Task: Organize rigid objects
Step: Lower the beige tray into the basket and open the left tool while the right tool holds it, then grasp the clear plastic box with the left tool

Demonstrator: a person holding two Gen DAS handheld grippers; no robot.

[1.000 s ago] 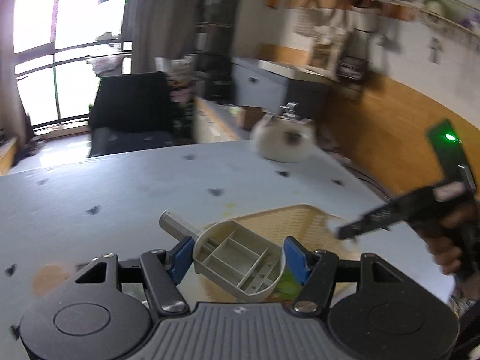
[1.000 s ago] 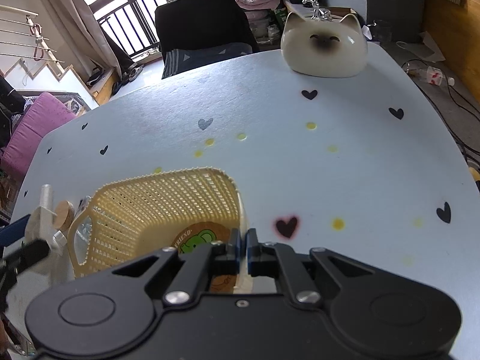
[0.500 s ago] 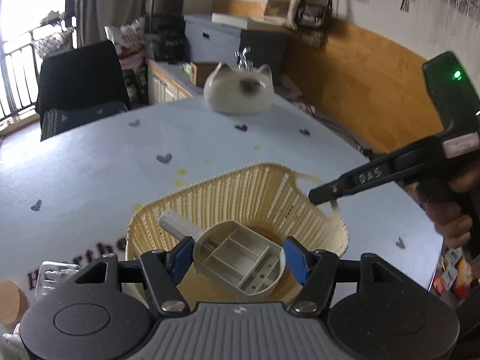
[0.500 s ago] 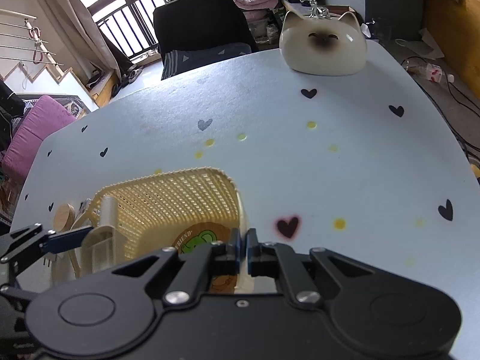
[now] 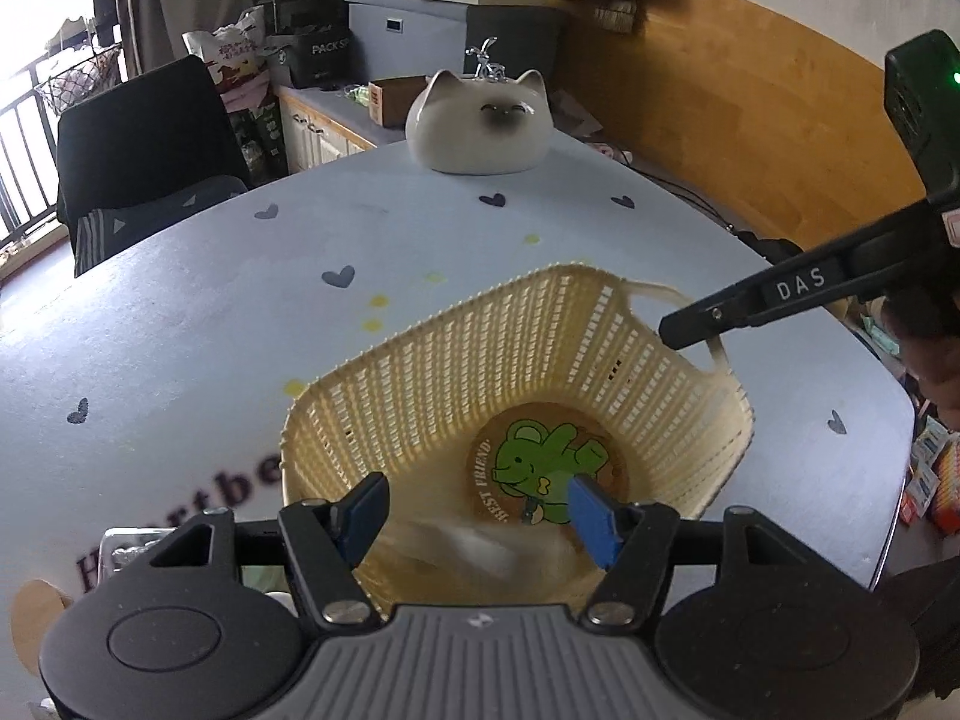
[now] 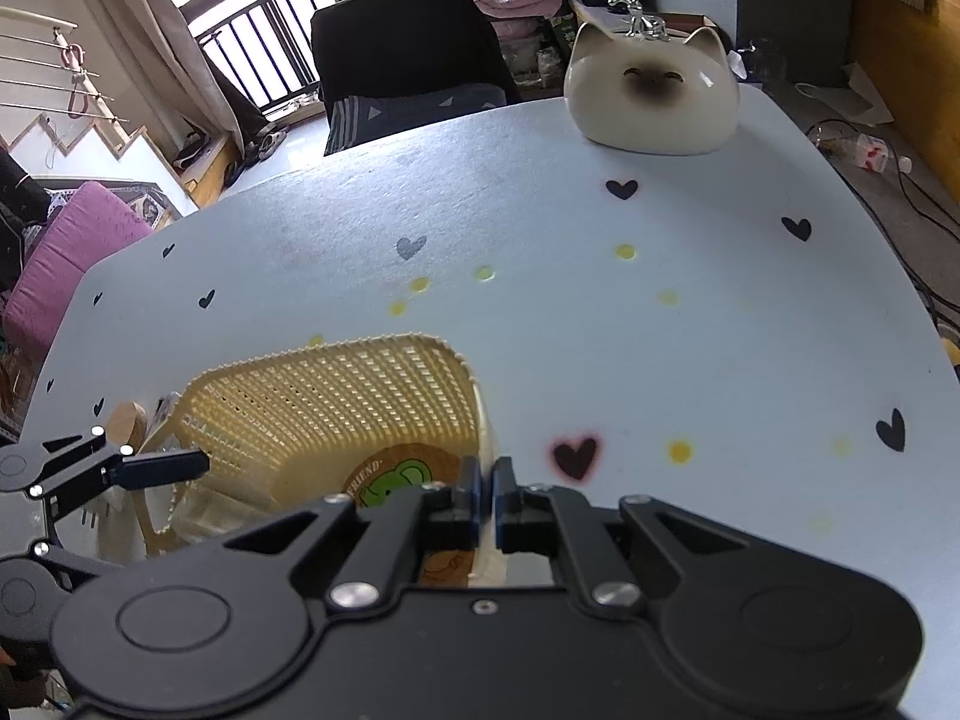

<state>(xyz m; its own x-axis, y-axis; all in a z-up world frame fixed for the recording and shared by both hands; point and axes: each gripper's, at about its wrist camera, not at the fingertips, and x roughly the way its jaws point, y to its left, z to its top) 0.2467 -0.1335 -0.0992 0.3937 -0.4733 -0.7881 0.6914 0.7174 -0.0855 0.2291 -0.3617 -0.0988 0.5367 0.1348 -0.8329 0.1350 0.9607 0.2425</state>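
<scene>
- Pale blue tabletop (image 5: 180, 324) with small printed hearts and yellow dots fills both views, with a window and dark chair (image 6: 408, 42) at the upper left behind it.
- At the bottom centre of the left wrist view, the left gripper (image 5: 477, 516) is spread wide with nothing between its blue pads (image 5: 591, 519); below them lies a pale blurred shape (image 5: 480, 546) inside the basket, too smeared to identify.
- Just beyond, the cream plastic basket (image 5: 420, 372) sits mid-frame, a round coaster (image 5: 543, 471) with a green bear flat on its floor.
- At lower centre of the right wrist view, the right gripper (image 6: 486, 495) is pinched onto the basket's near wall (image 6: 486, 420); in the left view its black fingers (image 5: 750, 306) reach the handle at the right.
- A round wooden disc (image 6: 126, 423) rests just beside the basket at the left.
- Far back, a white cat-shaped ornament (image 6: 651, 102) stands on the table, upper right.
</scene>
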